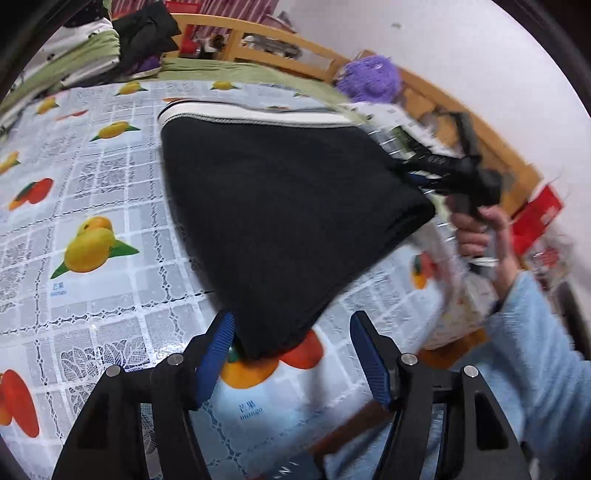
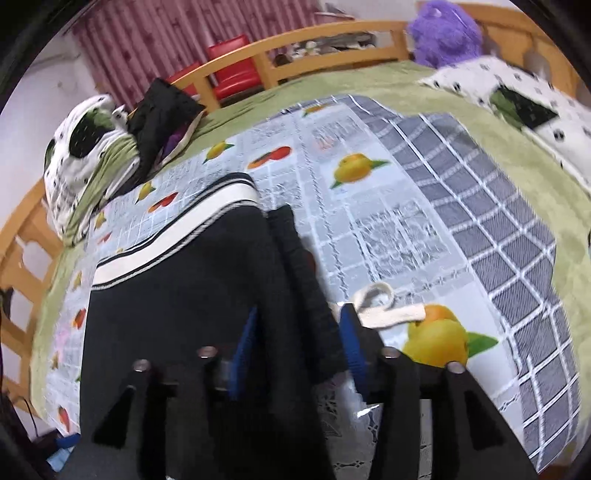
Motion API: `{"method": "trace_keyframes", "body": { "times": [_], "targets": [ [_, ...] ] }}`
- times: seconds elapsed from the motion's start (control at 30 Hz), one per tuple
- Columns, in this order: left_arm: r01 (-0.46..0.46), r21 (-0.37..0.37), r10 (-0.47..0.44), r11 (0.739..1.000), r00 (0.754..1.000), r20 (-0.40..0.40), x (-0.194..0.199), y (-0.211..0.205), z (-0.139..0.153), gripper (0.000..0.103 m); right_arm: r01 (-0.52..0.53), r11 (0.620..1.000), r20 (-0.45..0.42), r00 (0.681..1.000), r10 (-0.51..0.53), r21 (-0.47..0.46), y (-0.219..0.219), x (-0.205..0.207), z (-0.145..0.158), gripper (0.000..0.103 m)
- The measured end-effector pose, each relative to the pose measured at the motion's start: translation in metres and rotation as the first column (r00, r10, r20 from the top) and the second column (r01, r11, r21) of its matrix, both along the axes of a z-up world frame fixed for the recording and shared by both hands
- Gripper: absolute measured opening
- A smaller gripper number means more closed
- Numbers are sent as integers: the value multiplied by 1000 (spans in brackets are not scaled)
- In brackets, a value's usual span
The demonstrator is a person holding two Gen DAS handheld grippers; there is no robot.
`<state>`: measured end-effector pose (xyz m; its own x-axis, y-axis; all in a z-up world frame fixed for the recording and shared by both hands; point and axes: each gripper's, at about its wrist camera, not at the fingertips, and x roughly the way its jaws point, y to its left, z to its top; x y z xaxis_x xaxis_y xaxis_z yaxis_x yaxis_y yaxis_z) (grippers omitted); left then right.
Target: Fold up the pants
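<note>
Both grippers hang over the black pants (image 1: pixel 280 206) with their blue pads apart. Left gripper (image 1: pixel 291 354) is about half open. The near corner of the pants lies low between its fingers (image 1: pixel 218 354), but the pads do not press on it. Right gripper (image 2: pixel 299 350) is partly open too. A thick black edge of the pants runs between its fingers (image 2: pixel 351 343), and the pads do not squeeze it. Neither one has hold of anything.

The pants lie folded in a flat pile on a plastic cloth with fruit pictures (image 1: pixel 88 243). A white band with thin dark lines (image 2: pixel 192 236) runs along the far side of the pile. A white drawstring (image 2: pixel 388 310) curls on the cloth just beside the right gripper.

In the left view, a hand (image 1: pixel 476 232) in a light blue sleeve (image 1: pixel 546 332) grips the handle of the right gripper at the far corner of the pants.

Under the fruit cloth is a grey checked cloth (image 2: pixel 480 221), and under that a green blanket (image 2: pixel 406 81). A wooden bed rail (image 2: pixel 332 33) goes around the back. A fluffy purple toy (image 2: pixel 443 33) sits by the rail. A spotted white pillow (image 2: pixel 524 99) and a black garment (image 2: pixel 162 107) lie near the edges.
</note>
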<state>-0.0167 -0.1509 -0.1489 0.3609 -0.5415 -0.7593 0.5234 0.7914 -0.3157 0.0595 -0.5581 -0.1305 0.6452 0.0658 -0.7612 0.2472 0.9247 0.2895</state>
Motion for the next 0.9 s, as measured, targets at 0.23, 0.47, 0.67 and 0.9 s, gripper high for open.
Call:
{"method": "trace_keyframes", "body": {
  "times": [0.23,0.47,0.67,0.9],
  "targets": [
    [-154,215,120,965,979,162,9,-25,-13,42,5,992,-2,1000,-5,125,-9,5,-22,59],
    [-300,140,270,944,942,198,40,-2,14,20,31,992,-20,999,-29,120,8,5,-18,45],
    [-385,104,359,917,910,206,66,78,31,19,-50,994,-8,999,51,96,76,4,-5,29],
    [-458,135,455,878,889,58,77,174,12,25,-169,979,1,985,170,114,177,24,-12,31]
  ]
}}
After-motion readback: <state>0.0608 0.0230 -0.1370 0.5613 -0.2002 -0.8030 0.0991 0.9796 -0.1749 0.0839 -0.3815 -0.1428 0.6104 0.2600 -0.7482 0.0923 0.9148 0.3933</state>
